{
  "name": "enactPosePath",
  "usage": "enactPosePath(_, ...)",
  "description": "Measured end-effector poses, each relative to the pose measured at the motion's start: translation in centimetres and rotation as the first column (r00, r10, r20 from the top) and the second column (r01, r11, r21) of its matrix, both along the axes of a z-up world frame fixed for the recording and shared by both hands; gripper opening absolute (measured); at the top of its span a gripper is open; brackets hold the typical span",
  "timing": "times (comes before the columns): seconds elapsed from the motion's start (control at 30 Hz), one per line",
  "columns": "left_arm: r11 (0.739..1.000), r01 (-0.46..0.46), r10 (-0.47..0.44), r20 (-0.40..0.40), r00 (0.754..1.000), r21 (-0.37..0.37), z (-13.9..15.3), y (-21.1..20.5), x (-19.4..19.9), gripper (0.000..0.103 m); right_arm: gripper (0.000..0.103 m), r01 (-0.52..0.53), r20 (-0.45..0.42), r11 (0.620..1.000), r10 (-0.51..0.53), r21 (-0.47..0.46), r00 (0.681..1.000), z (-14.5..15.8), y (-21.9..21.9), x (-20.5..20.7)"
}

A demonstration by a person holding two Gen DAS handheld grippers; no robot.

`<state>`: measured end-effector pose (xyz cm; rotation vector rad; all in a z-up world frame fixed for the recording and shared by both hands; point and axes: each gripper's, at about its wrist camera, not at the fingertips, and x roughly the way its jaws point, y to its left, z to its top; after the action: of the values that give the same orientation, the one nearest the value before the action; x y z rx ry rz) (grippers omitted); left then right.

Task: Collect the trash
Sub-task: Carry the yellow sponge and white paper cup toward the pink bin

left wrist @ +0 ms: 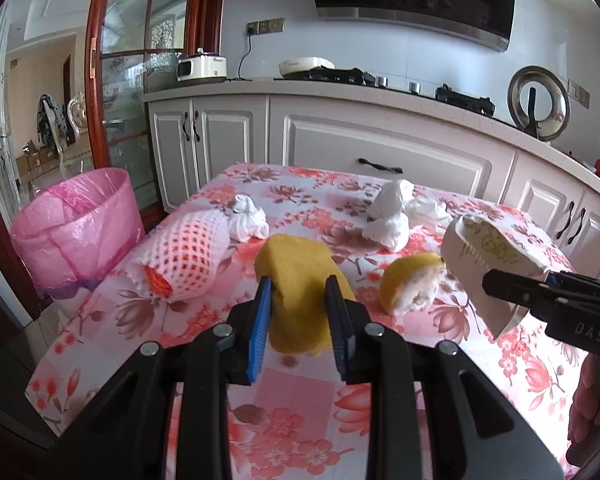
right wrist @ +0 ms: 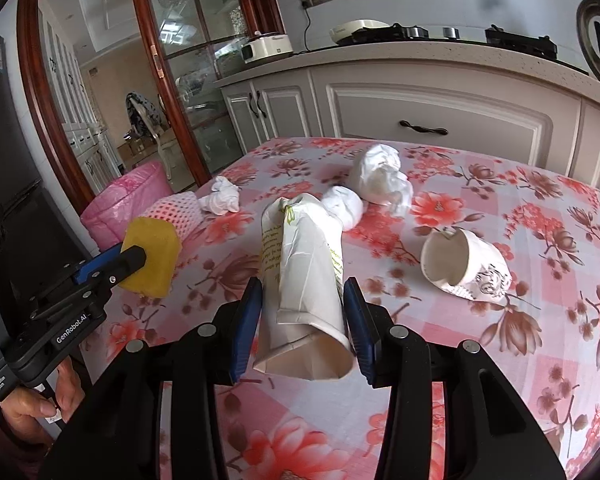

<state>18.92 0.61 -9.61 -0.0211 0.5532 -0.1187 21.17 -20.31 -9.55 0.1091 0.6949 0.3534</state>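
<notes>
My left gripper (left wrist: 298, 286) is shut on a thick yellow chunk of fruit peel (left wrist: 300, 276), held above the floral tablecloth (left wrist: 292, 396); the same chunk (right wrist: 152, 256) shows at the left of the right wrist view. My right gripper (right wrist: 302, 296) is shut on a crushed white paper cup (right wrist: 308, 276), also lifted; that cup (left wrist: 480, 256) appears at the right of the left wrist view. On the table lie a second peel chunk (left wrist: 410, 282), another paper cup (right wrist: 464, 264) on its side, a white foam fruit net (left wrist: 184, 256) and several tissue wads (left wrist: 388, 216) (right wrist: 224, 200).
A bin lined with a pink bag (left wrist: 76, 228) stands on the floor off the table's left edge. Grey kitchen cabinets (left wrist: 380, 140) run behind the table. A wood-framed glass door (left wrist: 140, 80) is at the back left. A hand (right wrist: 40, 400) holds the left gripper's handle.
</notes>
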Motion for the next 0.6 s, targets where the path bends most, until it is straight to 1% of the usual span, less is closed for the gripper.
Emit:
enactPosePath(0.23,1.000,-0.008,0.008,0.031,0.999,0.000,0.6,0.9,-1.0,0.027,0.042,-0.054,0.017,0.999,0.054,-0.001,0.998,1.0,2.6,0.3)
enactPosePath(0.43,0.998,-0.055,0.055,0.045,0.997,-0.016,0.9,3.2,-1.6,0.027,0.042,-0.097,0.019,0.995,0.098,-0.012,0.995,1.6,4.8,1.2)
enactPosePath(0.6,0.996,-0.093,0.093,0.063,0.994,-0.009,1.2,5.4,-2.4,0.027,0.042,-0.156,0.025,0.988,0.156,-0.020,0.987,2.2,7.8,2.1)
